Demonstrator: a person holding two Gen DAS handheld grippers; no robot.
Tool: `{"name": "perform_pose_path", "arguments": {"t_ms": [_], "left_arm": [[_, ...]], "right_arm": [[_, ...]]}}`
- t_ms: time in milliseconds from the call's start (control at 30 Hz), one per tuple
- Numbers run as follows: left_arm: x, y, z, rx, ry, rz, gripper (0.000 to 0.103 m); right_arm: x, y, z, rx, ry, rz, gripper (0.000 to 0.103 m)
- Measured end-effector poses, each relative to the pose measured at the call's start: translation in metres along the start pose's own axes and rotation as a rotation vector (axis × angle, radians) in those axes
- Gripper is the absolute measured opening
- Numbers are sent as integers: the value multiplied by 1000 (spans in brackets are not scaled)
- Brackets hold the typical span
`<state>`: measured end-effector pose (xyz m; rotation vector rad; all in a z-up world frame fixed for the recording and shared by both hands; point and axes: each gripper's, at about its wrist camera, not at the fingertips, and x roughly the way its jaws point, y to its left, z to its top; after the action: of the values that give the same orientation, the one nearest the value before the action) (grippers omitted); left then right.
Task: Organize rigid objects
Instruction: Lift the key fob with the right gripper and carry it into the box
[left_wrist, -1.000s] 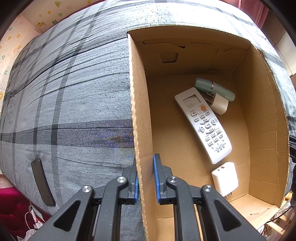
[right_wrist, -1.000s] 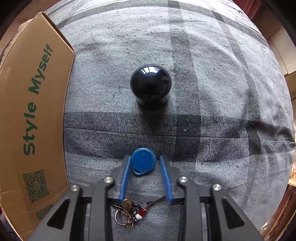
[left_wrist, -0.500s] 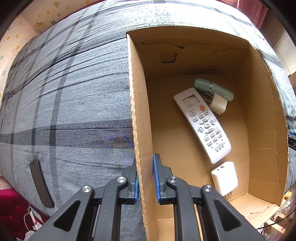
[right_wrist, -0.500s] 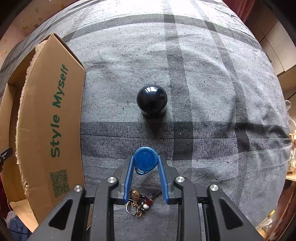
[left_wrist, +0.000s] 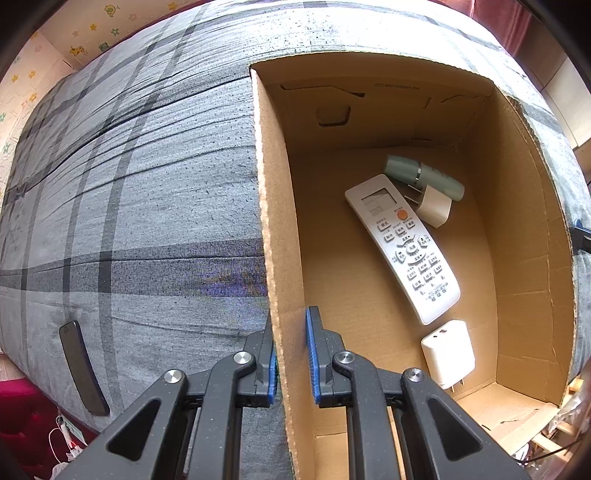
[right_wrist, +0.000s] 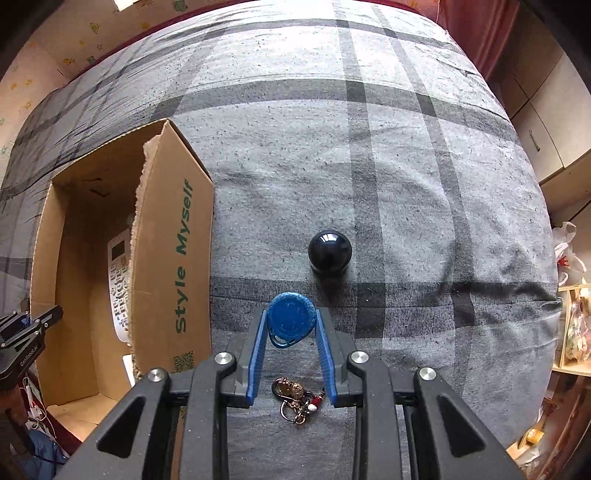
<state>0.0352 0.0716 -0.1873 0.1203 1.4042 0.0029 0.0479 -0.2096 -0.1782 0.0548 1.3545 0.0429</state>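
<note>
Lettering "Style Myself" runs green along the cardboard box (right_wrist: 173, 258) wall; the left claw (left_wrist: 290, 354) pinches that wall, while the right claw (right_wrist: 291, 326) clamps a blue key fob (right_wrist: 290, 323) above the bed (right_wrist: 424, 184).

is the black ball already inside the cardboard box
No, the black ball sits on the grey plaid bedcover, apart from the cardboard box and to its right.
</note>
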Motion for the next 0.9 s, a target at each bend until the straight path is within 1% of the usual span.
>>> {"name": "perform_pose_path", "arguments": {"t_ms": [133,500,767,900], "left_arm": [[0,0,0,1,-1,-3,14],[0,1,1,4,2,-6,14],[1,2,0,-1,2,-11,14],[1,5,0,-1,1,-16,14]], "right_arm": [[-13,12,6,-24,-17,11,27],[-30,54,19,-116,-41,53,27],[-34,92,25,-196,-42,94,27],[-28,114,27,-247,-28,110,27]]}}
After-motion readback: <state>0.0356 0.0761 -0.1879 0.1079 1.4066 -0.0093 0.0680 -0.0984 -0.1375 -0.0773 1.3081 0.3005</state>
